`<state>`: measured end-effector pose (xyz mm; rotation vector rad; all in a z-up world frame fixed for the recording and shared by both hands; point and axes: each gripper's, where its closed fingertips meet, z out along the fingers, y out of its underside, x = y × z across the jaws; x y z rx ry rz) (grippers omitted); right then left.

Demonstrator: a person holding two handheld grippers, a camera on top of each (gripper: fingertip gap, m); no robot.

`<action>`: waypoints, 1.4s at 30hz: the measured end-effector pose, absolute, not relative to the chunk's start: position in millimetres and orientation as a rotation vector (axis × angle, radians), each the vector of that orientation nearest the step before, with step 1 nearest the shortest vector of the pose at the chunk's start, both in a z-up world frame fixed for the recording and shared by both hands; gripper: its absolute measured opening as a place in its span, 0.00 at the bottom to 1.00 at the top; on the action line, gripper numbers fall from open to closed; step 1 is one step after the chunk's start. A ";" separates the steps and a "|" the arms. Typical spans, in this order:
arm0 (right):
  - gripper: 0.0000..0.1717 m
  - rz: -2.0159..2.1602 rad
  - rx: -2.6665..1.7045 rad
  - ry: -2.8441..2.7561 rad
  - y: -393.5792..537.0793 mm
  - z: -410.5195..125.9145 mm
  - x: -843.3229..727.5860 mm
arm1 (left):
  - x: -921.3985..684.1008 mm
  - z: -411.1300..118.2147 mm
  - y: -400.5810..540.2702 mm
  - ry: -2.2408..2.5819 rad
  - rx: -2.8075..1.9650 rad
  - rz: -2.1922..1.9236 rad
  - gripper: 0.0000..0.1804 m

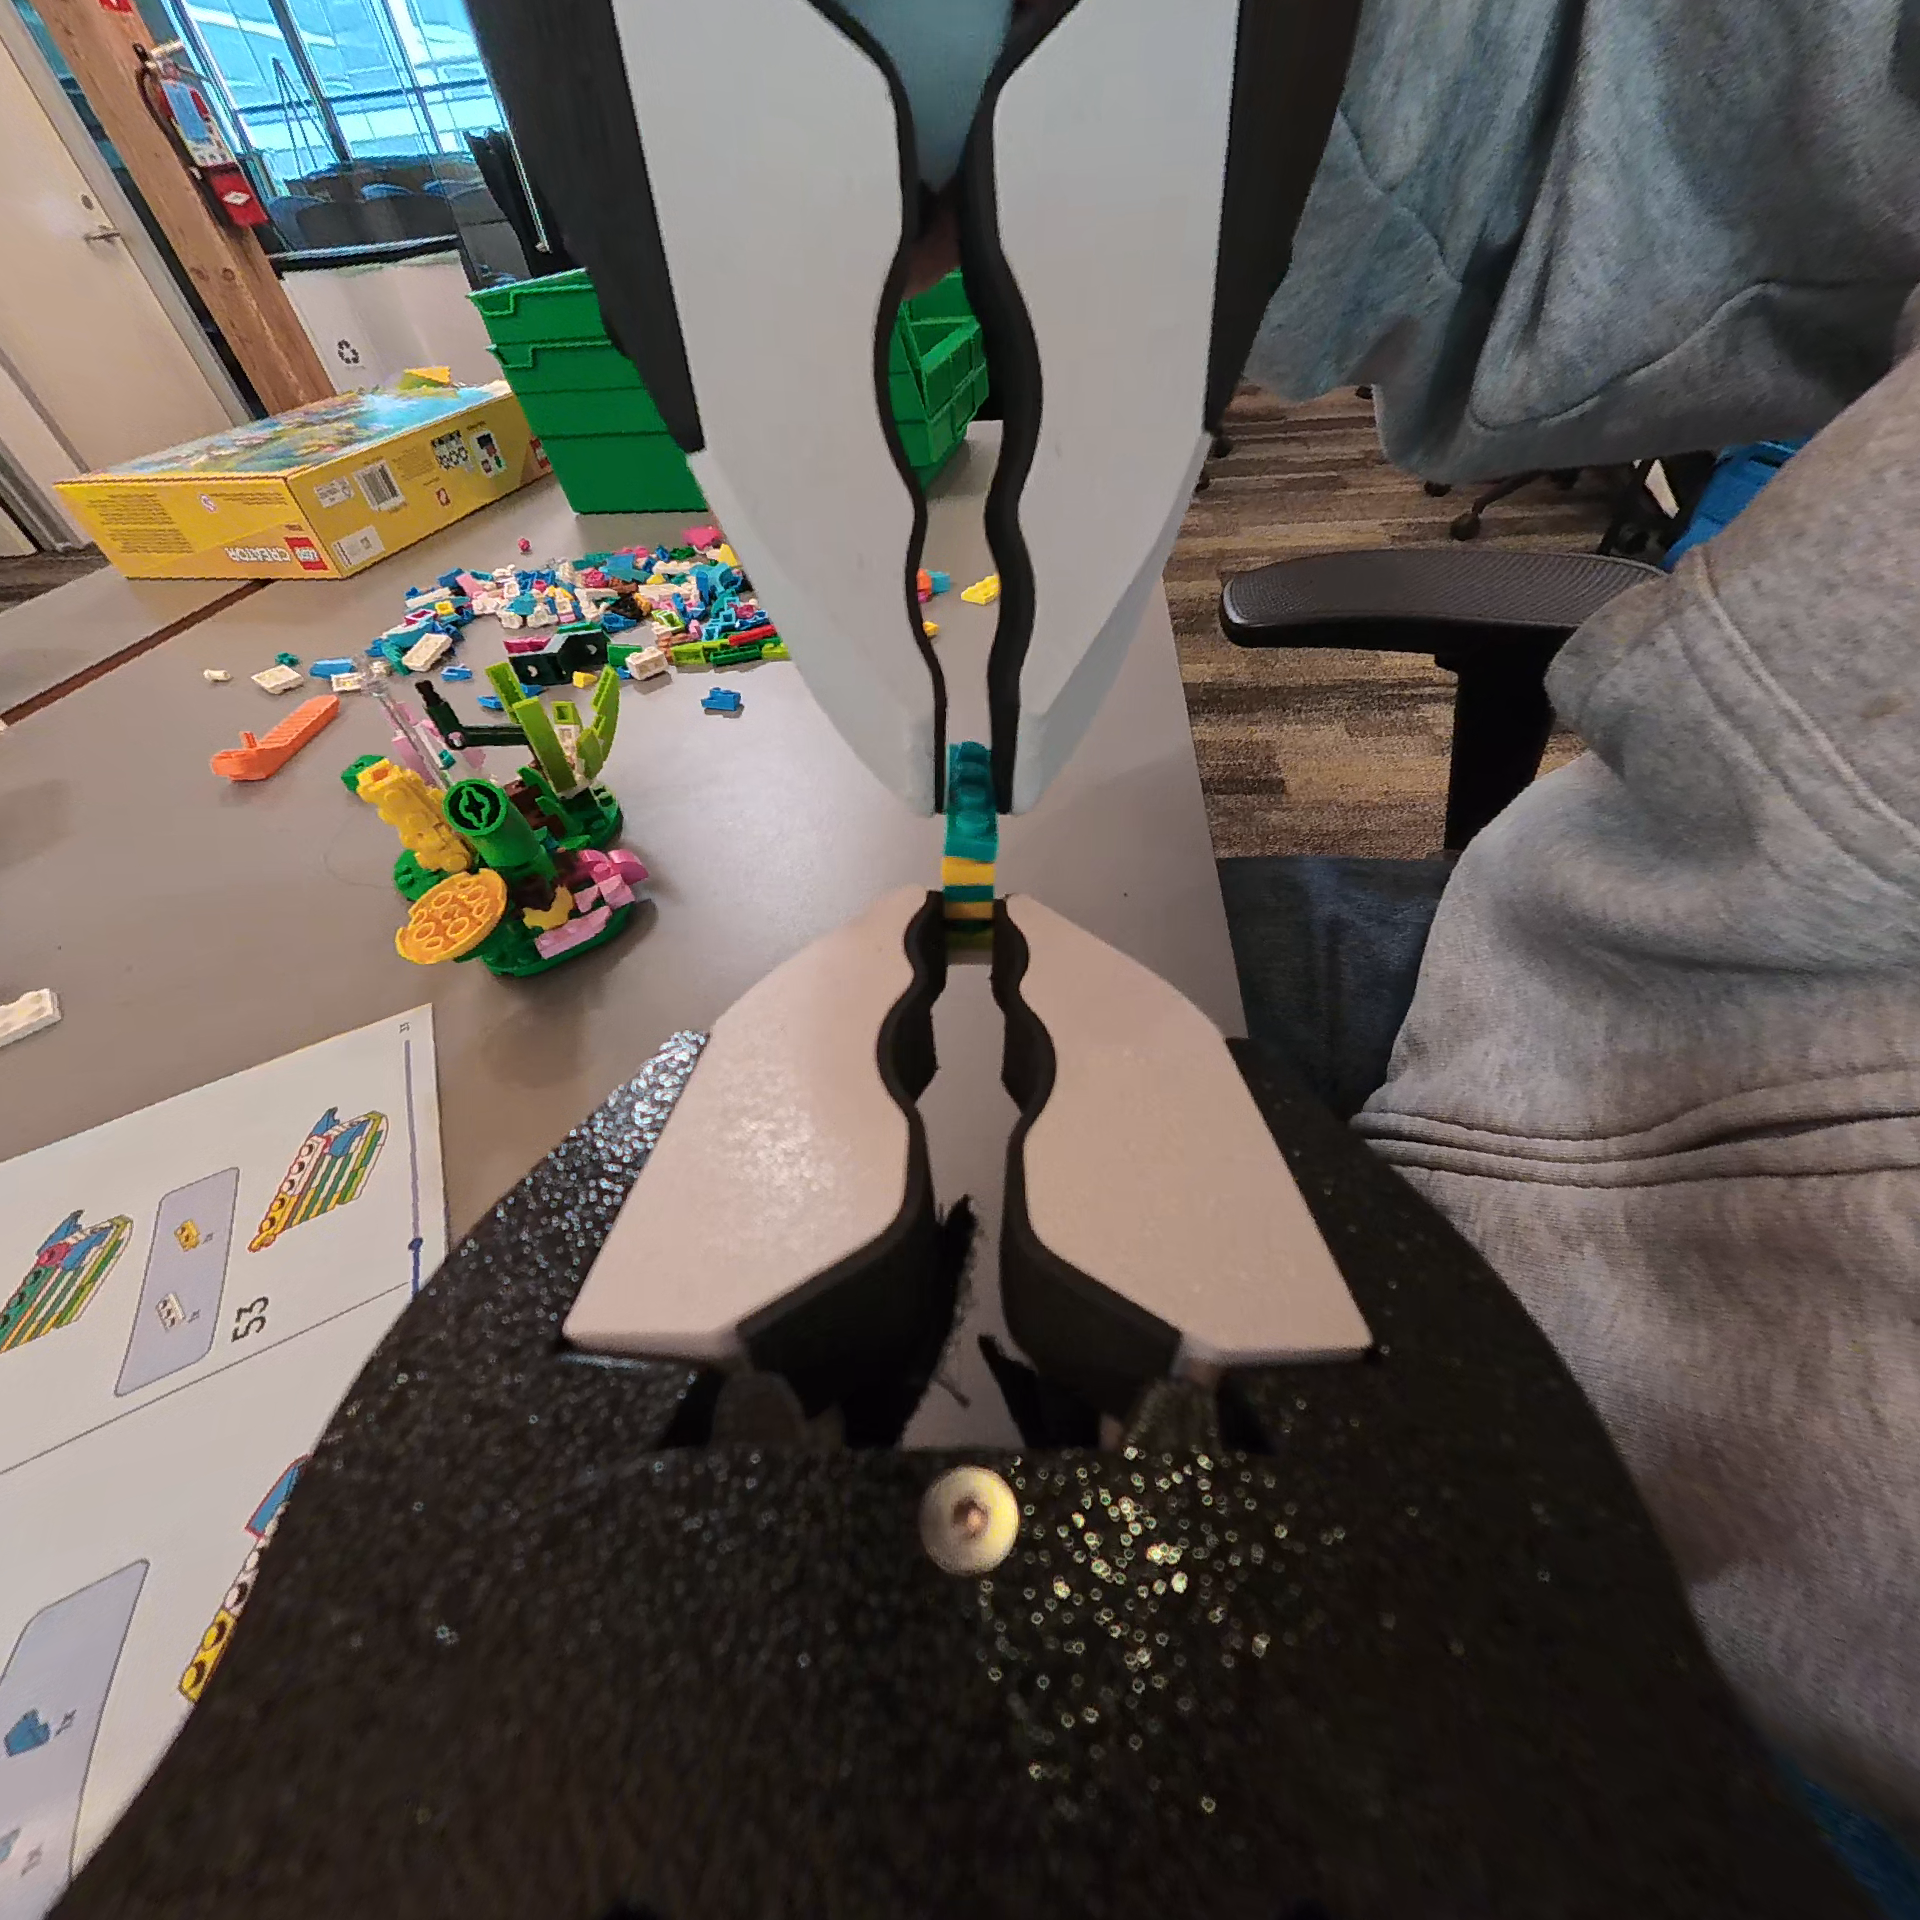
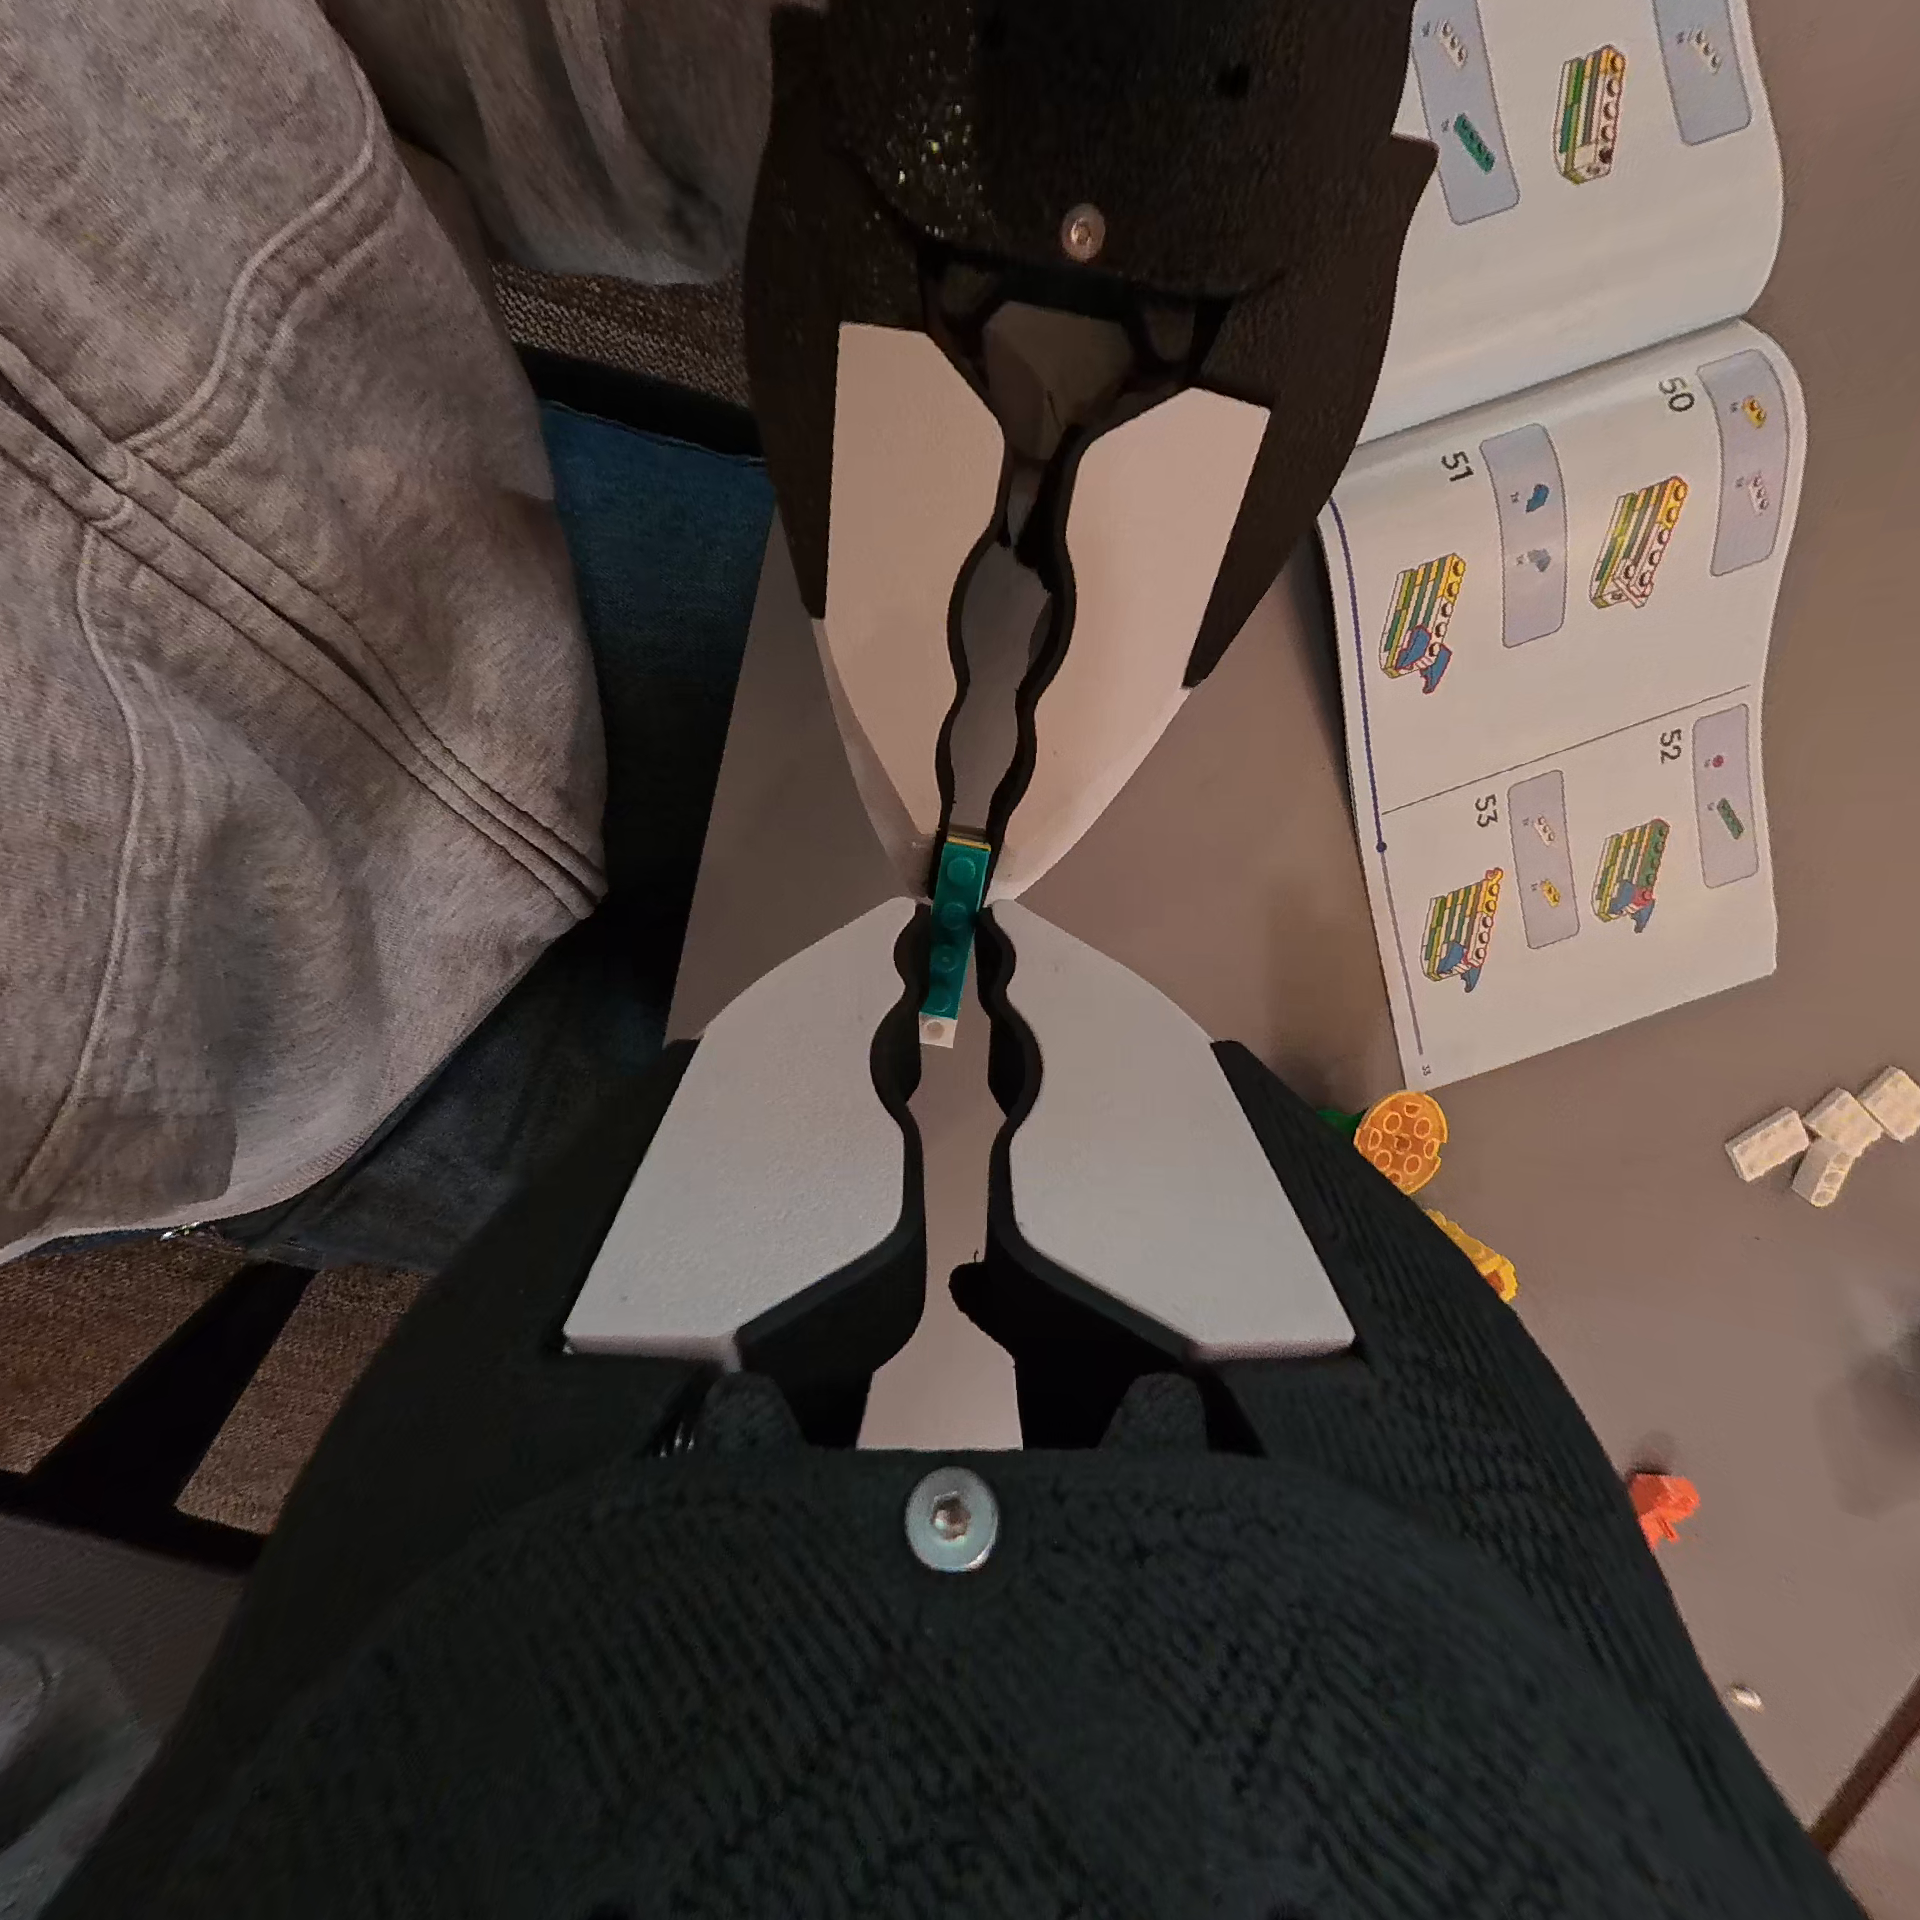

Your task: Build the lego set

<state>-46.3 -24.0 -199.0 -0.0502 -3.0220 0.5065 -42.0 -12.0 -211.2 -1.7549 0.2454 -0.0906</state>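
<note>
I am pinching a small brick stack (image 1: pixel 971 868) between both tools, tip to tip, just above the table (image 1: pixel 779 831) near the edge that runs along my lap. My left tool (image 1: pixel 968 920) is narrowed onto the stack's striped end, where yellow, teal and green layers are showing between its dark pads (image 1: pixel 1006 935), and the pads are pressing on both sides. My right tool (image 2: pixel 951 920) is coming in from the opposite side and is clamped just as narrowly on the teal studded plate that forms the stack's other face. From the right wrist view that plate is lying lengthwise between my fingers, with a small white piece showing at its near end. The two pairs of fingertips are almost touching each other, so very little of the stack is showing between them.

An open instruction booklet (image 2: pixel 1558 727) is lying flat on the table just beside the tools. Farther in from the edge, a finished plant-like brick model (image 1: pixel 499 852) is standing upright, with an orange piece (image 1: pixel 275 738) lying near it. A scatter of loose bricks (image 1: pixel 603 613) is spreading behind that, well apart from my tools, and a yellow box (image 1: pixel 301 488) and stacked green bins (image 1: pixel 592 395) are sitting toward the table's far edge. A few white bricks (image 2: pixel 1818 1132) are lying beyond the booklet. My grey sweatshirt (image 1: pixel 1662 1039) is filling the side next to the table.
</note>
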 end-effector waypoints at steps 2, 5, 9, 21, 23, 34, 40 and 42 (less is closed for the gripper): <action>0.05 0.517 -0.059 -3.021 -24.6 -198.5 -46.4 | -42.0 -211.0 -12.2 0.245 -1.753 -0.090 0.05; 0.07 0.550 -0.084 -3.030 -26.4 -197.1 -45.5 | -41.9 -211.1 -12.1 0.245 -1.755 -0.090 0.05; 0.10 0.546 -0.077 -3.000 -24.6 -195.0 -48.5 | -42.8 -210.5 -12.2 0.238 -1.753 -0.090 0.05; 0.42 0.478 0.237 -2.149 -29.4 -181.0 -74.6 | -72.3 -196.6 -19.6 -0.026 -1.663 -0.160 0.04; 0.41 0.384 0.336 -2.007 -31.9 -186.0 -77.2 | -72.2 -196.0 -19.4 -0.034 -1.658 -0.174 0.04; 0.18 0.230 0.407 -1.756 -34.2 -189.6 -97.6 | -71.4 -194.6 -19.8 -0.049 -1.645 -0.216 0.04; 0.17 0.253 0.348 -1.838 -32.3 -192.7 -98.0 | -70.6 -195.7 -19.4 -0.034 -1.654 -0.189 0.05; 0.17 0.268 0.349 -1.855 -32.9 -191.7 -97.6 | -70.5 -194.9 -19.6 -0.032 -1.648 -0.186 0.05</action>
